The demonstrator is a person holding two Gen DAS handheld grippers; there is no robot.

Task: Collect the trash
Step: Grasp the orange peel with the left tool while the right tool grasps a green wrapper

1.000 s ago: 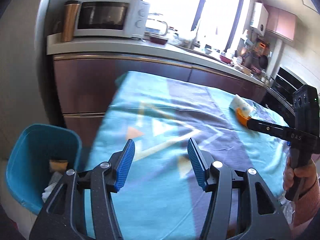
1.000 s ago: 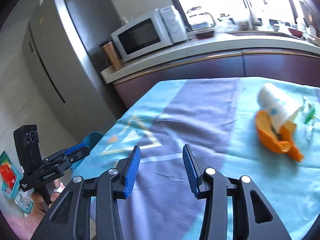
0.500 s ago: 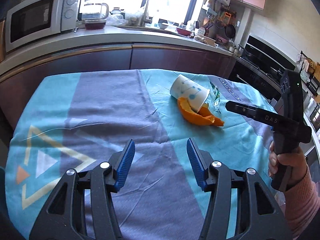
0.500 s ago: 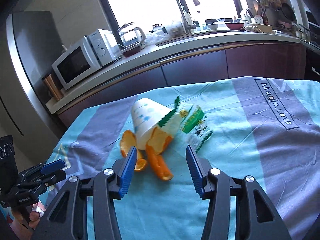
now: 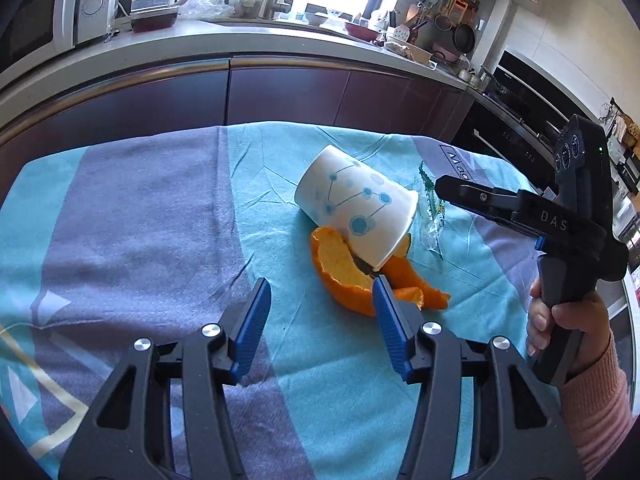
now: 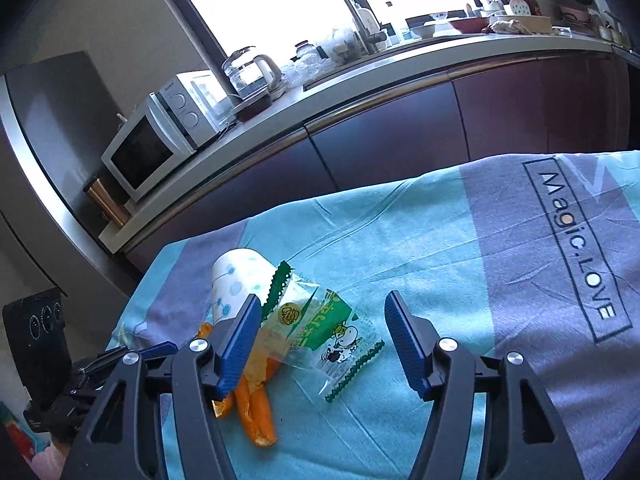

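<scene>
A white paper cup (image 5: 356,212) with blue dots lies on its side on the teal and purple tablecloth (image 5: 160,240). Its mouth rests on curled orange peel (image 5: 340,272). A clear snack wrapper (image 6: 320,328) with green print lies beside the cup (image 6: 236,280) and the peel (image 6: 256,408). My left gripper (image 5: 320,300) is open just short of the peel, nothing between its fingers. My right gripper (image 6: 323,308) hovers over the wrapper, its jaws opening, gripping nothing. In the left wrist view the right gripper (image 5: 444,191) reaches in near the cup's rim.
A counter with dark cabinets runs behind the table, bearing a microwave (image 6: 148,152) and a glass kettle (image 6: 252,76). A hand in a pink sleeve (image 5: 560,320) holds the right gripper's handle. The cloth's "Magic LOVE" print (image 6: 576,248) lies to the right.
Both views swung from the table's left end and the blue bin to the cup, peel and wrapper, which now lie close ahead. The right jaws have widened.
</scene>
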